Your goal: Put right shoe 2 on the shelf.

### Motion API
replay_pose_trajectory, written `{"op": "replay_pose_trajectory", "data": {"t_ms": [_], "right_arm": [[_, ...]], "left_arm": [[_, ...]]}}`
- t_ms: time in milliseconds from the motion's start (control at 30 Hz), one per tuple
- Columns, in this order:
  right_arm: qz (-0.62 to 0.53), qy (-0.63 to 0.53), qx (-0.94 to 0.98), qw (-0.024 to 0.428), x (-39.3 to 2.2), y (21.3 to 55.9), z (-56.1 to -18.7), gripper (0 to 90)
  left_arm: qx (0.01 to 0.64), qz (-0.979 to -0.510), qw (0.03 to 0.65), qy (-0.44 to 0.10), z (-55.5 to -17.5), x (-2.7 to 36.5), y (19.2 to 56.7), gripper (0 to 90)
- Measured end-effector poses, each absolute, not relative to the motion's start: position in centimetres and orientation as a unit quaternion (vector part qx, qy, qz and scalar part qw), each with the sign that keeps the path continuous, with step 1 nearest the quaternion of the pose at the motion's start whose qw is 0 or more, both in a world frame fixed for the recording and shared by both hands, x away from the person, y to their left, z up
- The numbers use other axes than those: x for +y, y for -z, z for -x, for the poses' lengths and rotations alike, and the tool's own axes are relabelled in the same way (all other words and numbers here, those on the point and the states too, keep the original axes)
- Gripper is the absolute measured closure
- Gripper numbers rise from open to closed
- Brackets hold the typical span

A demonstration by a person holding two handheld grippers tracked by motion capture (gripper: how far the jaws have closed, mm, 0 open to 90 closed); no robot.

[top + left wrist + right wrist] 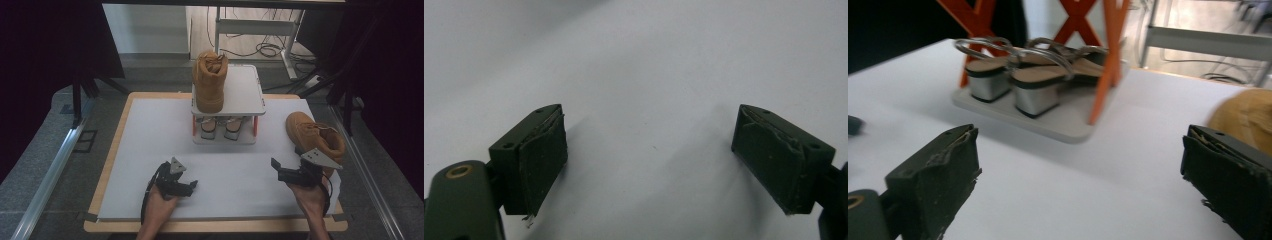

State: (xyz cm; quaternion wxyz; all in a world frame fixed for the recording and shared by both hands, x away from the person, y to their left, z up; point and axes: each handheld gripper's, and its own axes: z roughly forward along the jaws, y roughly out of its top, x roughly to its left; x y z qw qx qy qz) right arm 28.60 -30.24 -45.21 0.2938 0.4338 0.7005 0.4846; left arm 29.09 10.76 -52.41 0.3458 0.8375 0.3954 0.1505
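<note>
- On the white table top (150, 150), the small two-level shoe rack (250, 100) stands at the far middle; taken as landmark for all positions below.
- Rack: pale top shelf and base, orange-red cross-braced legs (1108, 60).
- On the rack's top shelf, left half: one tan boot (209, 80), upright, toe toward the person.
- On the rack's lower shelf: a pair of sandals (220, 127) with silver block heels (1038, 97) and looped straps, side by side, heels toward the person.
- Second tan boot (312, 132): on the table, right of the rack and nearer the person, well apart from the rack. Seems to lie on its side; not certain.
- Right gripper (280, 170): nearer the person than the rack and to its right, just beside the second boot. Jaws wide apart, nothing between them. In the right gripper view the boot shows as a tan patch (1243, 117) behind the right-hand jaw; contact cannot be judged.
- Left gripper (190, 186): nearer the person than the rack, slightly left of it, low over the table. Jaws wide apart, bare table between them in the left gripper view.
- Each gripper is held by a hand, left hand (162, 200), right hand (310, 197).
</note>
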Motion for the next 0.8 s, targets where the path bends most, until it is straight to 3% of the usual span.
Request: {"op": "replay_pose_trajectory", "data": {"t_ms": [800], "right_arm": [[-0.488,-0.467,0.659,0.331,-35.5,46.8,-24.5,4.6]], "left_arm": [[0.396,-0.837,0.346,-0.150,-29.1,10.8,52.4,14.2]]}}
